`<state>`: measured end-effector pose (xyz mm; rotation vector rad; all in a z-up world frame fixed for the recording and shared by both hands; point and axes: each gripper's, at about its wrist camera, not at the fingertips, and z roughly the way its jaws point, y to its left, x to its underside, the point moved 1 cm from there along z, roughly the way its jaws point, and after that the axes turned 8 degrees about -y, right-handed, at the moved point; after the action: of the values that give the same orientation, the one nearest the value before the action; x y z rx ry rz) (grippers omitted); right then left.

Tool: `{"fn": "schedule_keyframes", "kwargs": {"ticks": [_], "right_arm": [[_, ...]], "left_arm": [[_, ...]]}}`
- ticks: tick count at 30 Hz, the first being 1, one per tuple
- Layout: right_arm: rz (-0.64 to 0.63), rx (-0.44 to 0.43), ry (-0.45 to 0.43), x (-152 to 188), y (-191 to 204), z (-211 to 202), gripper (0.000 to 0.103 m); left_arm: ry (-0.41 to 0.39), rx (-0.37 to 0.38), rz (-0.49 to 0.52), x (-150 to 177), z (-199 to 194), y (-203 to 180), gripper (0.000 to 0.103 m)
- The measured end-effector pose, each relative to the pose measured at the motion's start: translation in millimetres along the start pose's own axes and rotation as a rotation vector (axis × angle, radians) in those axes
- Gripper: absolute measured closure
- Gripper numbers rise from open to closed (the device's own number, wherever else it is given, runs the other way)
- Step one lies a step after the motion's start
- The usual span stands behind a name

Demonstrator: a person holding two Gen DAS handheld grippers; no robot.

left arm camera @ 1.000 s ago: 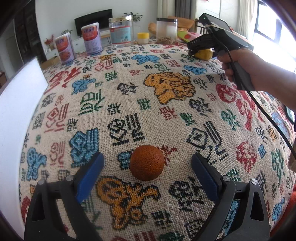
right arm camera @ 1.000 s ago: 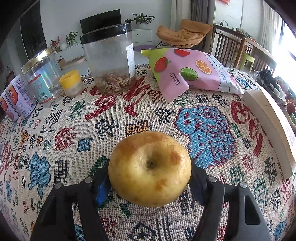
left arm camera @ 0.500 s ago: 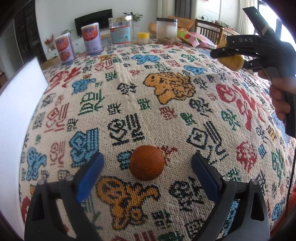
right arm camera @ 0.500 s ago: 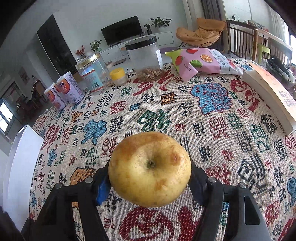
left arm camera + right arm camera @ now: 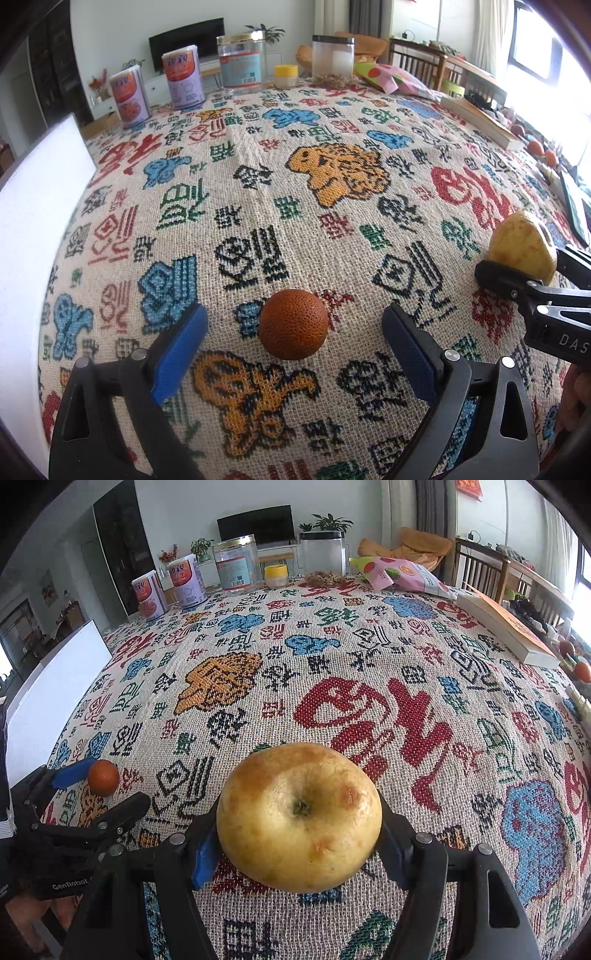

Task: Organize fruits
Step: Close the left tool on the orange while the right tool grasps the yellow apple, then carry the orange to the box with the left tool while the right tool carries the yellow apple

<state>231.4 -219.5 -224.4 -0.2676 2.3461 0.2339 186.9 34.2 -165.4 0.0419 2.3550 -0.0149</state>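
On my left, the left gripper [image 5: 294,326] is spread wide and hasn't shifted in the last second; the small orange [image 5: 293,324] sits on the patterned tablecloth [image 5: 258,192] between its blue pads [image 5: 408,349], touching neither. A white board [image 5: 33,206] runs along the far left edge of the table.

Moving right, the big change is my right gripper [image 5: 299,845]. A second ago it was at the far end of the table near the jars [image 5: 234,566] and the snack bag [image 5: 402,576]; now it has come back close to me, just to the right of the left gripper, and it is clamped on the yellow apple [image 5: 299,816], carried clear of the cloth.

I read that as the apple being brought over to join the orange, so the fruit ends up grouped at the near edge. The apple isn't set down yet, and the orange isn't gripped.
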Motion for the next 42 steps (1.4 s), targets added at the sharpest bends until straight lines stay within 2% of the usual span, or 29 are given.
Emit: {"fn": "schedule_keyframes", "kwargs": {"ticks": [3, 7, 11, 12, 14, 16, 17, 20, 23, 25, 27, 30, 31, 32, 33, 35, 36, 39, 42], "right_arm": [[-0.022, 0.024, -0.015, 3, 1, -2, 0.032], [-0.055, 0.025, -0.019, 9, 6, 1, 0.018], [-0.083, 0.028, -0.005, 10, 12, 3, 0.009], [-0.081, 0.025, -0.005, 10, 11, 3, 0.009], [-0.067, 0.007, -0.009, 10, 9, 1, 0.009], [0.014, -0.060, -0.019, 10, -3, -8, 0.009], [0.080, -0.110, -0.029, 11, -11, -13, 0.009], [0.250, -0.223, -0.042, 13, -36, -19, 0.009], [0.284, -0.242, -0.047, 12, -40, -19, 0.009], [0.242, -0.203, -0.049, 10, -33, -20, 0.009], [0.193, -0.160, -0.059, 8, -26, -21, 0.009], [0.153, -0.108, -0.069, 5, -23, -18, 0.011], [0.140, -0.092, -0.063, 5, -22, -15, 0.020], [0.138, -0.117, -0.052, 5, -21, -11, 0.026], [0.128, -0.118, -0.056, 4, -18, -11, 0.032], [0.100, -0.093, -0.054, 6, -12, -15, 0.032], [0.108, -0.109, -0.046, 7, -11, -17, 0.032], [0.197, -0.252, -0.001, 7, 2, -29, 0.032], [0.127, -0.412, 0.023, -9, 59, -47, 0.032]], "left_arm": [[0.000, 0.000, 0.000, 0, 0, 0, 0.006], [0.000, 0.000, 0.000, 0, 0, 0, 0.006], [-0.001, 0.017, -0.010, -1, 0, 2, 0.007], [-0.007, 0.041, -0.024, 0, -2, 5, 0.007], [-0.017, 0.155, -0.081, 0, -10, 16, 0.007], [-0.014, 0.240, -0.160, 4, -19, 33, 0.007], [-0.011, 0.251, -0.179, 7, -22, 39, 0.007], [-0.009, 0.231, -0.149, 10, -25, 40, 0.007], [-0.014, 0.206, -0.081, 6, -20, 25, 0.009], [-0.011, 0.164, -0.025, 2, -15, 12, 0.030], [-0.028, 0.098, 0.039, 0, -14, 2, 0.071], [-0.051, 0.117, 0.025, 3, -20, 3, 0.075], [-0.053, 0.125, 0.003, 5, -24, 6, 0.075], [-0.053, 0.141, -0.031, 6, -29, 12, 0.075], [-0.053, 0.167, -0.081, 7, -38, 19, 0.075], [-0.066, 0.247, -0.213, 5, -67, 36, 0.075], [-0.086, 0.291, -0.274, 3, -89, 46, 0.075], [-0.167, 0.362, -0.384, -4, -163, 80, 0.075], [-0.248, 0.327, -0.479, -9, -229, 133, 0.075]]}}
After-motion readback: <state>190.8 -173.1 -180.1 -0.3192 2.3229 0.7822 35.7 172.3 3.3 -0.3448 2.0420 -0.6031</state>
